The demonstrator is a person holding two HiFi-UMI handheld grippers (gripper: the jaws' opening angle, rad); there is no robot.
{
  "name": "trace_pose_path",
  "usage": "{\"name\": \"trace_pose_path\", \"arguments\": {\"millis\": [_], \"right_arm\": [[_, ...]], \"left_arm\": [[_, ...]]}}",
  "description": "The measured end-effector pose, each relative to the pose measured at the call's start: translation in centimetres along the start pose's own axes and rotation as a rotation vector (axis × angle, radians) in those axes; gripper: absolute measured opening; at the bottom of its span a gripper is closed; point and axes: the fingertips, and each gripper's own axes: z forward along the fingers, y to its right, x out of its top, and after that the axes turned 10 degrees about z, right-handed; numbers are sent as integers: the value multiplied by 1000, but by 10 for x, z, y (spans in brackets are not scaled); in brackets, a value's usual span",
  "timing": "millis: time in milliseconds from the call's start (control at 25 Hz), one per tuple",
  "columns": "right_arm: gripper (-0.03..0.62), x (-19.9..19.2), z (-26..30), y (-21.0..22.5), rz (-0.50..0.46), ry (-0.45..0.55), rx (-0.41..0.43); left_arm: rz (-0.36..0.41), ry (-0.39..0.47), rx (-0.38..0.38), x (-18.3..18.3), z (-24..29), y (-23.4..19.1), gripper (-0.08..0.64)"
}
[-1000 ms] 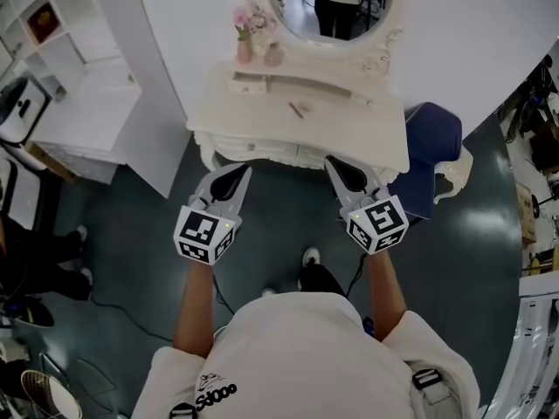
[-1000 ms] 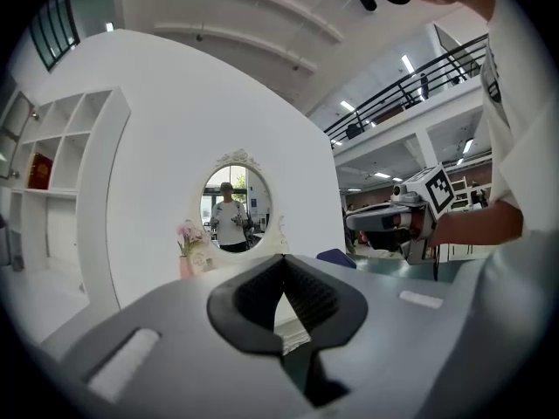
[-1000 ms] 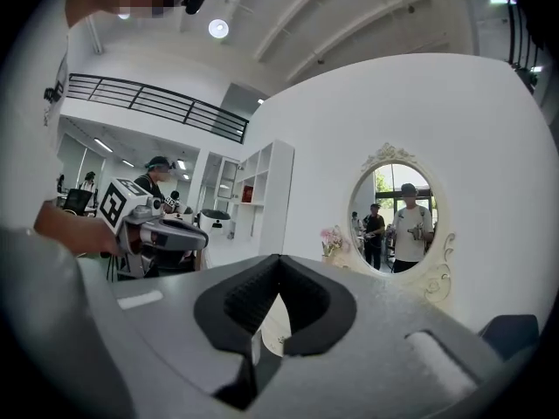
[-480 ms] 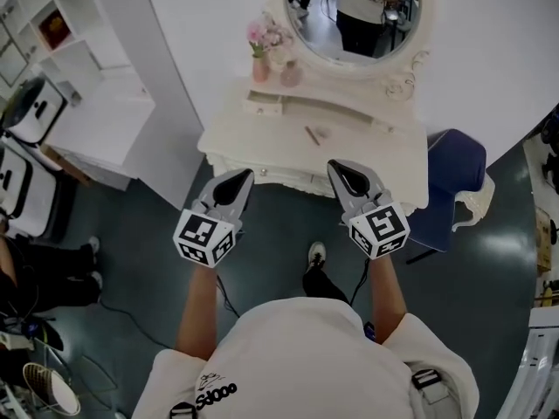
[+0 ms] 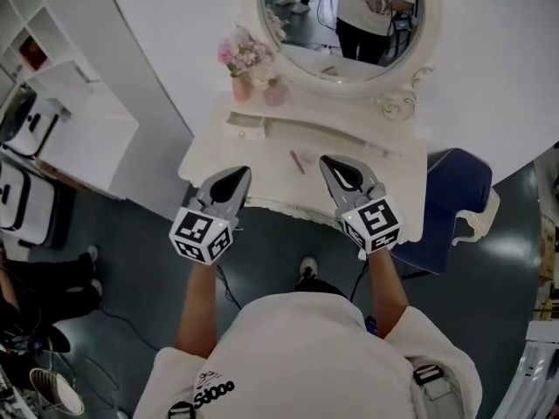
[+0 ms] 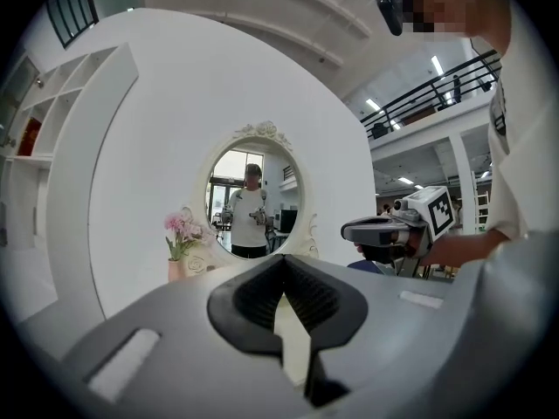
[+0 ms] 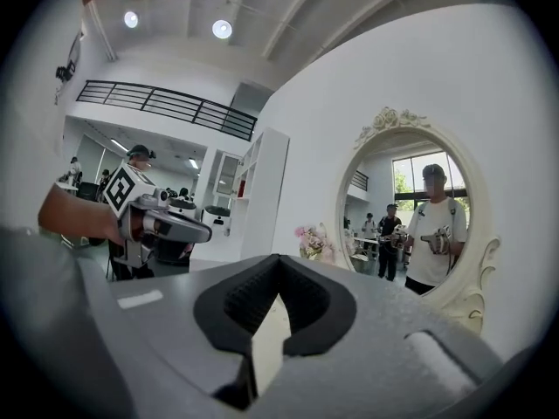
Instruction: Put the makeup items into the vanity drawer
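A cream vanity table [image 5: 262, 177] with an oval mirror [image 5: 342, 20] stands against the white wall. On its top lie a thin makeup stick [image 5: 297, 161] and a small pale item [image 5: 311, 157] beside it. A small open drawer [image 5: 245, 127] sits on the top at the left. My left gripper [image 5: 236, 176] is shut and empty, held over the vanity's front edge. My right gripper [image 5: 335, 166] is likewise shut and empty, just right of the makeup stick. Each gripper appears in the other's view: the right gripper [image 6: 354, 230], the left gripper [image 7: 199, 230].
Pink flowers in a vase [image 5: 238, 64] and a small pink jar [image 5: 274, 92] stand at the back left of the vanity. A blue chair [image 5: 445, 195] is at the right. White shelving [image 5: 61, 103] stands at the left. A person's legs [image 5: 44, 278] show on the left.
The vanity has come closer and lower in the head view; both grippers now hang over its front edge instead of the floor before it. Both stay shut.
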Motion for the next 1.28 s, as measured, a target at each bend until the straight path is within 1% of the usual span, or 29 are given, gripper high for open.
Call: {"name": "trace_pose_path", "arguments": {"millis": [120, 280, 320, 400, 480, 520, 640, 720, 800, 920, 1040, 1080, 1120, 1160, 1280], "right_arm": [[2, -5, 11, 24, 30, -9, 47], [0, -2, 18, 46, 88, 22, 103], [0, -1, 19, 52, 97, 33, 108], [2, -1, 19, 63, 93, 43, 104], [2, -5, 20, 74, 86, 28, 87], [2, -9, 22, 79, 87, 15, 74], [2, -20, 30, 91, 109, -27, 50], [2, -29, 37, 98, 130, -62, 48], [2, -39, 46, 104, 144, -90, 38], [3, -63, 63, 113, 159, -144, -1], [5, -98, 87, 117, 192, -239, -36], [15, -113, 95, 115, 206, -277, -44], [48, -129, 102, 113, 221, -316, -50], [62, -146, 108, 110, 237, -353, -58], [67, -192, 129, 107, 295, -440, -85]], "left_arm": [[-11, -11, -12, -3, 33, -1, 20], [-39, 26, -13, 0, 65, -5, 20], [-33, 29, -20, -1, 72, -3, 20], [6, 18, -46, -3, 85, 3, 20], [43, -10, -67, -8, 99, 8, 20], [45, -29, -78, -12, 105, 10, 20], [-8, -67, -134, -20, 124, 9, 19], [-48, -62, -170, -21, 136, 6, 20], [-79, -56, -187, -25, 147, -3, 20], [-93, -62, -208, -38, 163, -18, 20], [-81, -97, -236, -60, 176, -37, 20], [-83, -115, -241, -70, 179, -44, 20], [-89, -135, -247, -81, 182, -50, 20], [-96, -154, -252, -92, 186, -55, 20], [-114, -204, -265, -124, 196, -74, 20]]}}
